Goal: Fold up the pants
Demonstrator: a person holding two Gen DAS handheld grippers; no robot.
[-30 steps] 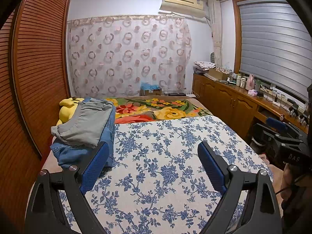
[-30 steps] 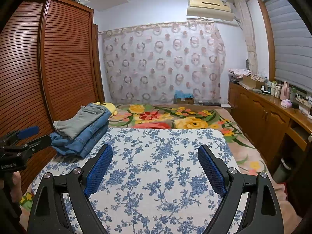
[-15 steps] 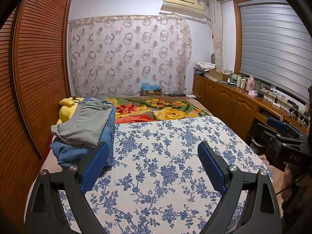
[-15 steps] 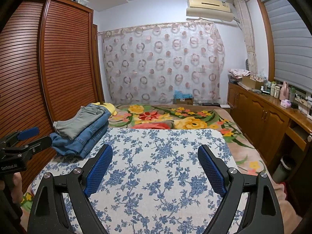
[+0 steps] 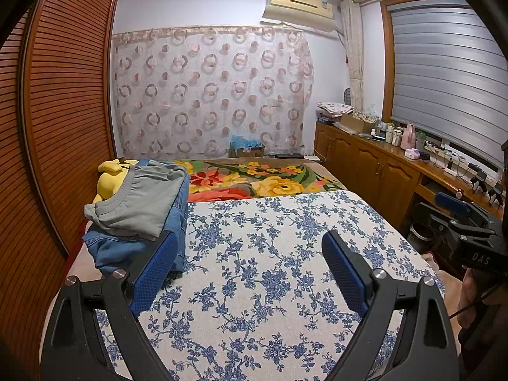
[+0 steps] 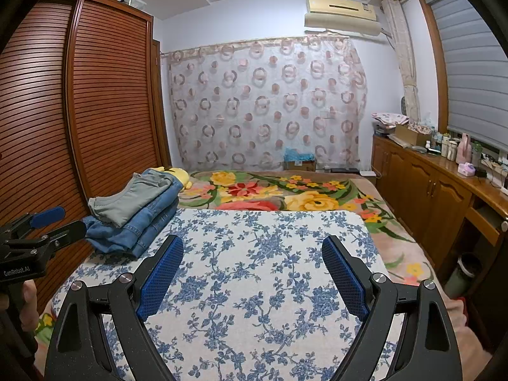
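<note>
Bed with blue-floral cover (image 5: 273,273), flowered blanket (image 6: 285,193) behind it, yellow plush toy (image 5: 109,179), slatted wardrobe (image 6: 104,101), circle-print curtain (image 5: 209,92), air conditioner (image 5: 300,4).

Both wrist views low, sharing bed (image 5: 270,254)

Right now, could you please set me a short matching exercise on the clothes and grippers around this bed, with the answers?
Things:
1. folded grey pants
2. folded blue denim jeans
3. yellow plush toy
4. left gripper

Descriptions:
A. open above the blue floral cloth, holding nothing
B. on top of the pile
C. behind the pile, by the slatted wooden wardrobe door
D. beneath the grey garment

Pairs: 1-B, 2-D, 3-C, 4-A
</note>
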